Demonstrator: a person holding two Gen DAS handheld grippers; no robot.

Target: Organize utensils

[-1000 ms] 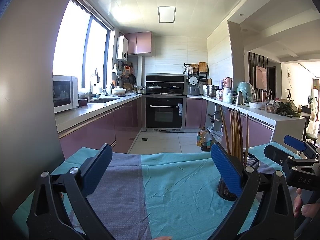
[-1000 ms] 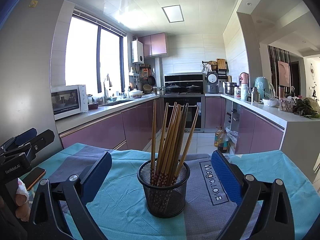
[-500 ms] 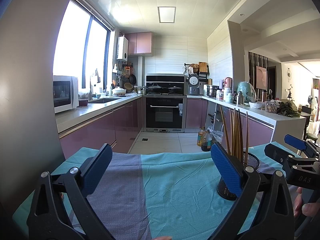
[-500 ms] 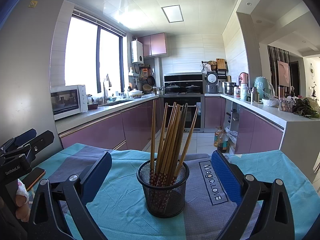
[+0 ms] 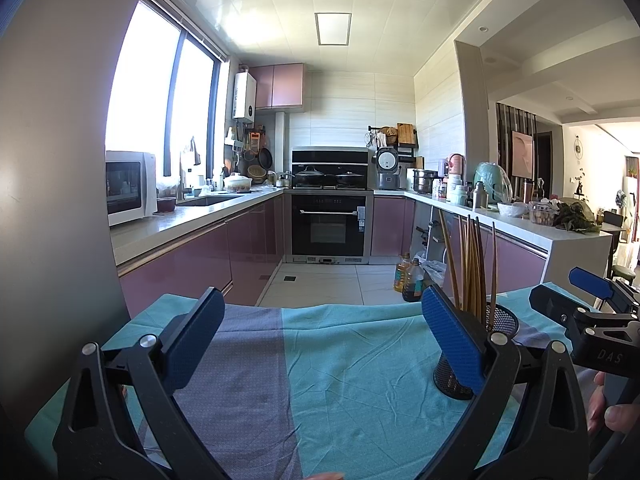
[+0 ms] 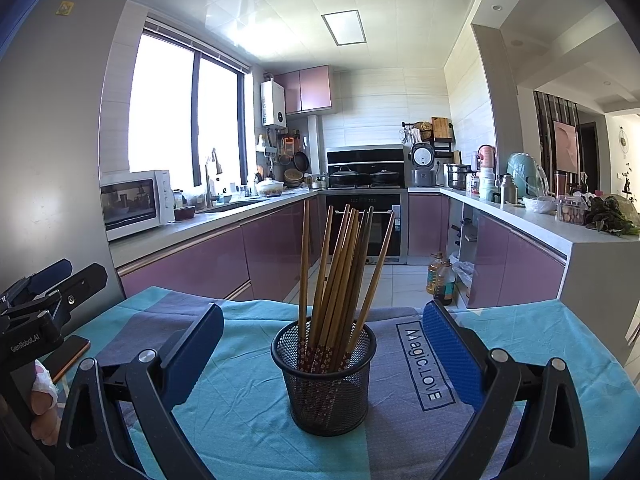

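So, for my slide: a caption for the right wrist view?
Open right gripper faces a mesh cup of chopsticks on a cloth-covered table.

chopsticks (image 6: 336,280) upright in mesh holder (image 6: 325,380) on tablecloth (image 6: 248,396), phone (image 6: 68,354) at left, kitchen counters (image 6: 208,224) behind

Both hand-held tools look alike: black plastic frames with triangular cut-outs, silver screws at the joints, and long fingers (image 6: 450,354) faced with blue, finely dimpled pads. The left gripper (image 5: 320,346) carries white lettering "GenRobot.AI" on its side; the right gripper (image 6: 322,354) shows "DAS" moulded into its body. One finger of the person's left hand (image 6: 42,398) seems wrapped in a white bandage, though it sits blurred at the edge.
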